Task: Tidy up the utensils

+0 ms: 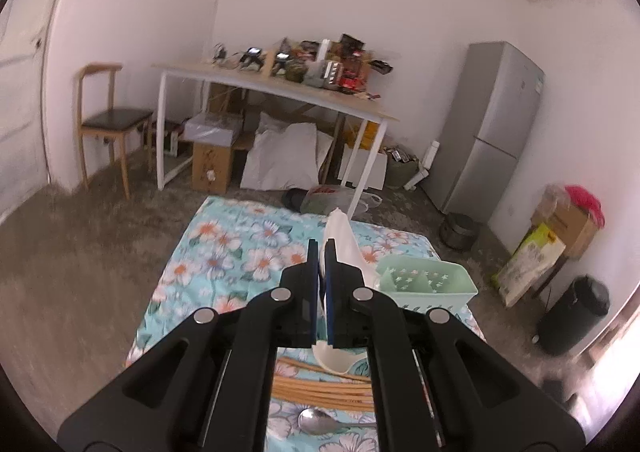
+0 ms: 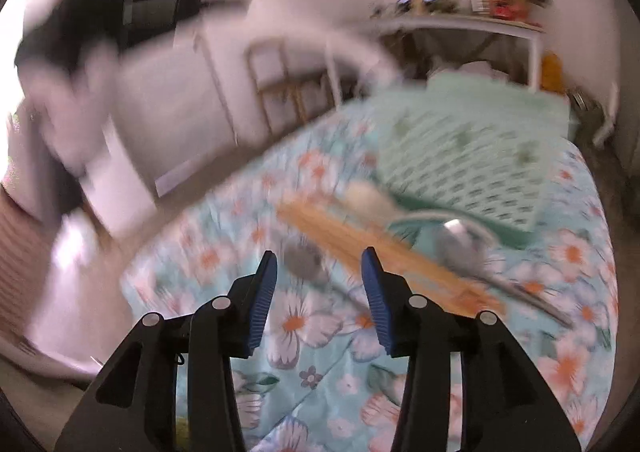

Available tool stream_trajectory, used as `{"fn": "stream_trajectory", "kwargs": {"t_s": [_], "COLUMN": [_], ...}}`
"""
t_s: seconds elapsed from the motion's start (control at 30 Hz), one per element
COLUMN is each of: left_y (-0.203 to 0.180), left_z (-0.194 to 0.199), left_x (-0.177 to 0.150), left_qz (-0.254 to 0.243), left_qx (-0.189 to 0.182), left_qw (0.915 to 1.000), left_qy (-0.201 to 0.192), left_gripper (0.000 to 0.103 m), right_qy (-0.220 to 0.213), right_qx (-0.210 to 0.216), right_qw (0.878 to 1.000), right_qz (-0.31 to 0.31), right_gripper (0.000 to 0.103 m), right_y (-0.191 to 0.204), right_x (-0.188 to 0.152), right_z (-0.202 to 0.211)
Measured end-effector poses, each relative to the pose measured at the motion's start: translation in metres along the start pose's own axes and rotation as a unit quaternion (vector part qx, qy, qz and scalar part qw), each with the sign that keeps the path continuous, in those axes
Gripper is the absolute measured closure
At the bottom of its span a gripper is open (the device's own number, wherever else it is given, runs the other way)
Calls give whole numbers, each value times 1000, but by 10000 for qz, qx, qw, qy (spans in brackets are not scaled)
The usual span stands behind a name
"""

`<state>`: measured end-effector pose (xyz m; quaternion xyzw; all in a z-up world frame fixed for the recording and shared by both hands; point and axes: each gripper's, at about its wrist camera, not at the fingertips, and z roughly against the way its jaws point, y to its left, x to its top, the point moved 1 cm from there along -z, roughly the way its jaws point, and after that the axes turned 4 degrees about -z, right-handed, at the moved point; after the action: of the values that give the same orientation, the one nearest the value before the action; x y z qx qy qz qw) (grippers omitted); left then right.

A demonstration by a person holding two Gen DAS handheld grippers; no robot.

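We see the left gripper (image 1: 319, 252) clamped on a white spoon (image 1: 340, 236) above the floral-clothed bench (image 1: 224, 248), near the green basket (image 1: 428, 284), while the right gripper (image 2: 319, 264) gapes empty over chopsticks (image 2: 384, 248).

White spoon (image 1: 340, 236) clamped, lifted; chopsticks (image 1: 320, 388), metal spoon (image 1: 320, 421) on cloth.

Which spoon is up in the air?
The white ceramic spoon, pinched between the left gripper's fingers. The metal spoons lie on the flowery cloth.

Both wrist views angled down, close over floral cloth (image 1: 224, 252) (shared).
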<state>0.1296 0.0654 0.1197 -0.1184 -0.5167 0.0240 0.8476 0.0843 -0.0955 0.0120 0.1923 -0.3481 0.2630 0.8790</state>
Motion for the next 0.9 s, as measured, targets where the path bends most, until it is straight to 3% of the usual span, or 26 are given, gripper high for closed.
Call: {"fn": "stream_trajectory", "kwargs": {"t_s": [0.1,0.2,0.27,0.5,0.6,0.73,0.9], "left_y": [20,32,37,41,39,38,33], "left_z": [1,5,5,6,6,8,13], "left_x": [-5,-6,-6,-8,-7,-7,-3], "left_qz": [333,489,542,634,626,588,471], "left_qx": [-119,-212,-281,-602,-667,-656,-596], "left_qw": [9994,9985,9981,9958,9953,9956,9963], "left_qy": [1,-83,-122,-270,-303,-330,-402], "left_gripper": [101,101,101,101,101,101,101], "right_qy": [262,423,529,631,644,600,239], "right_qx": [-538,-1183,-1357,-1823,-1938,-1700,-1002], "right_qw": [9960,9846,9796,9687,9648,9748,9944], "right_qz": [666,1215,1387,1563,1658,1313,236], "right_gripper": [60,62,71,83,93,97,98], "right_y": [27,43,47,52,55,49,17], "right_x": [-7,-10,-10,-1,2,8,26], "right_z": [-42,-74,-85,-105,-113,-103,-58]}}
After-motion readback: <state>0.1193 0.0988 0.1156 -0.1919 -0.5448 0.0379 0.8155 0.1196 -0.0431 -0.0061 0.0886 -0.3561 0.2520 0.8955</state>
